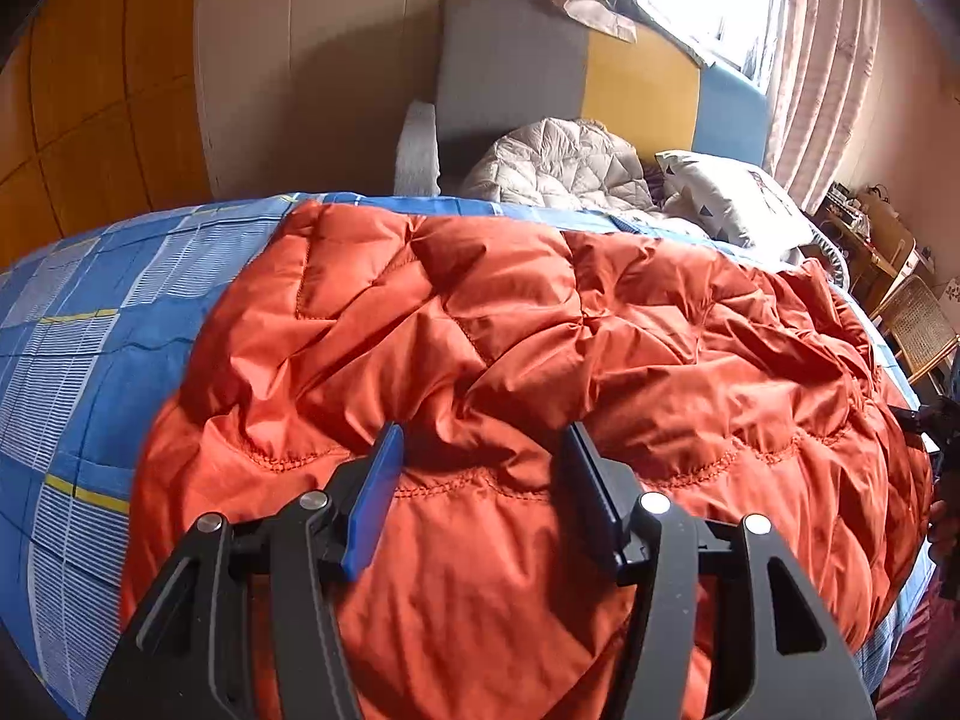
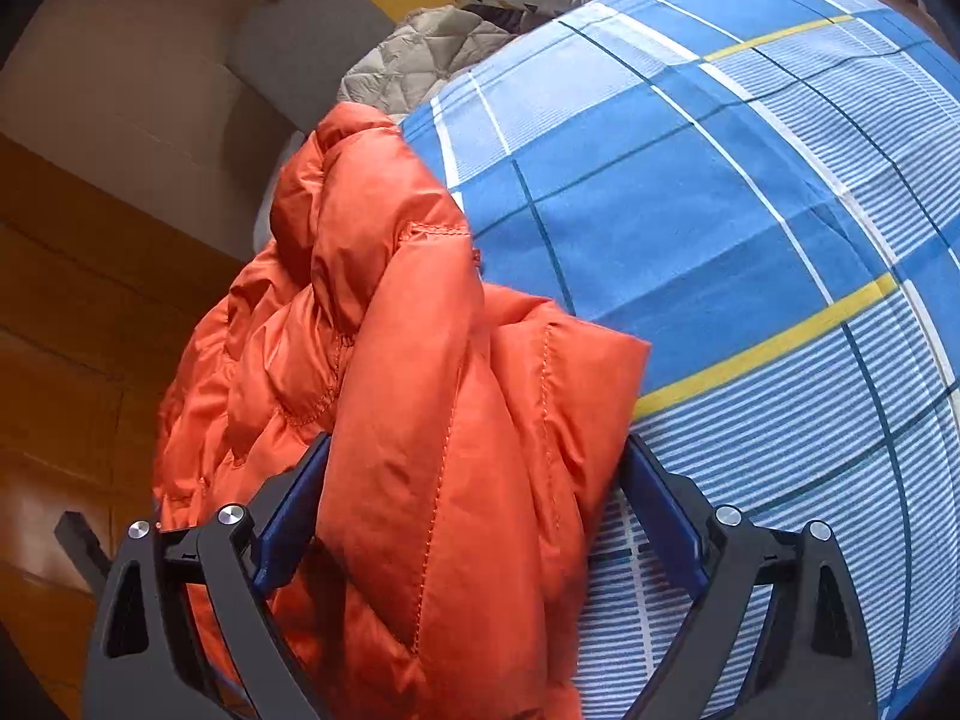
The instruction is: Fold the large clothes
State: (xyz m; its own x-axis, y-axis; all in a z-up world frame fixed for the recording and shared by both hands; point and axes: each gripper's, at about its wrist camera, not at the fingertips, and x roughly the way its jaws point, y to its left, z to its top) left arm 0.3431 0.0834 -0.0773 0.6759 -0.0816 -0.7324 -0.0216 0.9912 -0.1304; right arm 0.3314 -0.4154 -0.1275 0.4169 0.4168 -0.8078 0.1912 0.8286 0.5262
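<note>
On bed (image 1: 90, 324), orange jacket (image 1: 510, 330), right gripper (image 2: 474, 456) seemingly clamping it

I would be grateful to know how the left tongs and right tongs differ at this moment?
The left tongs stand open over the flat-lying puffy orange quilted jacket, pinching nothing. The right tongs straddle a thick bunched fold of that jacket, spread wider. Both work above the blue checked bedsheet.

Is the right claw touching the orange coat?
Touching. The right wrist view shows the orange coat bunched between the right claw, pressing against both blue fingers.
</note>
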